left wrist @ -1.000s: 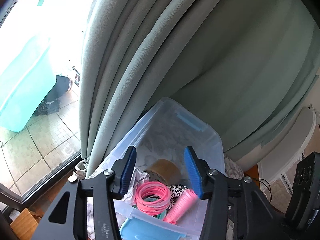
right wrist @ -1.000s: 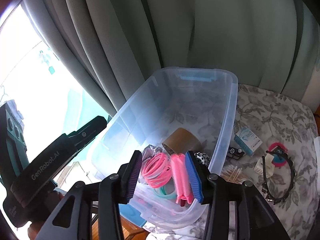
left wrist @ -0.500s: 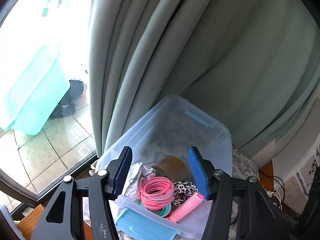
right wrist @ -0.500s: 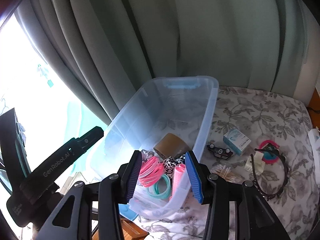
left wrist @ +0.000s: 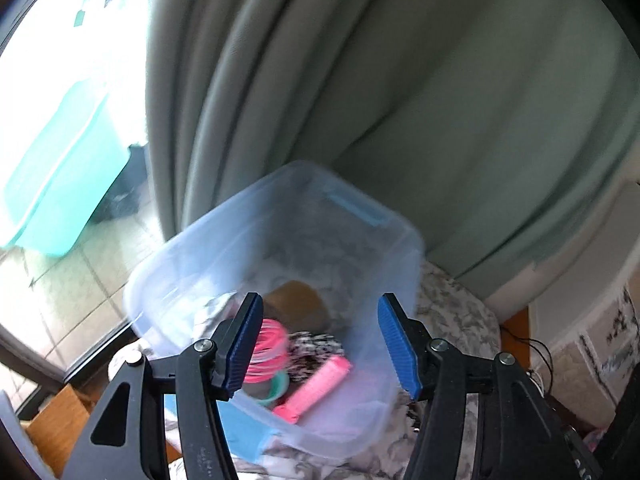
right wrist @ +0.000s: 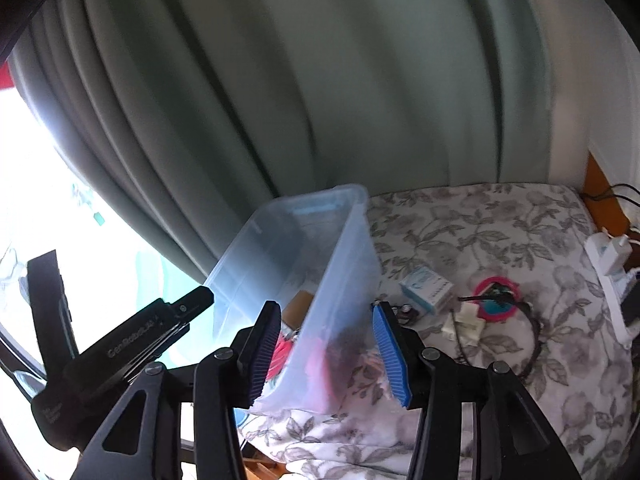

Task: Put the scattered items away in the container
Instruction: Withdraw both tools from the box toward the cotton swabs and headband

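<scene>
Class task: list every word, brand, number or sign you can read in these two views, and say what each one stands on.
"GenRobot.AI": on the black body of the left gripper, seen in the right wrist view; the last letters are blurred.
Print on the small white and blue box: too blurred to read.
Faint marking on a gripper arm in the left wrist view: too small to read.

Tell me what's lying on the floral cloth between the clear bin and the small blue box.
In the right wrist view, a small dark clip-like item lies between the clear bin and the small blue box.

Clear bin (left wrist: 280,216) w/ pink items, floral cloth
</scene>
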### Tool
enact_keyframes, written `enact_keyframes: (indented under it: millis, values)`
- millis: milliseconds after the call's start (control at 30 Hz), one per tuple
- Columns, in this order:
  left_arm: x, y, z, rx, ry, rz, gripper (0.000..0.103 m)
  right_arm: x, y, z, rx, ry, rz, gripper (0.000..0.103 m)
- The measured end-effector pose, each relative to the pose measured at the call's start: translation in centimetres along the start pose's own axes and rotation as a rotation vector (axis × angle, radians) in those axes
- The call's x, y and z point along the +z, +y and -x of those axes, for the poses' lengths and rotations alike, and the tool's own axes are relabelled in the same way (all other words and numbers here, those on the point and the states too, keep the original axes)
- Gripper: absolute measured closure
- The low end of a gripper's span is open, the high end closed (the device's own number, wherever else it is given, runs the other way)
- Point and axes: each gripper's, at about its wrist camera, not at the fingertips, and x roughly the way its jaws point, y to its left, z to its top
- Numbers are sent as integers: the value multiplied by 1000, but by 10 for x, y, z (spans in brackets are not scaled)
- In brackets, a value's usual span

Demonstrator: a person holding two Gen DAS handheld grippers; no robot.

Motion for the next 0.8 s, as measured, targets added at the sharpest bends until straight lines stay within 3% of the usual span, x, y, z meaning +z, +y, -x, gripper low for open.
enact_keyframes:
  millis: [300, 800]
  values:
    - [-24, -70, 9, -115, -77, -185, 42, 0, -48, 24, -13, -35, -71, 47]
    - [-88, -152, -28, -128, 136, -406, 42, -10, -138, 64, -53, -109, -248, 47]
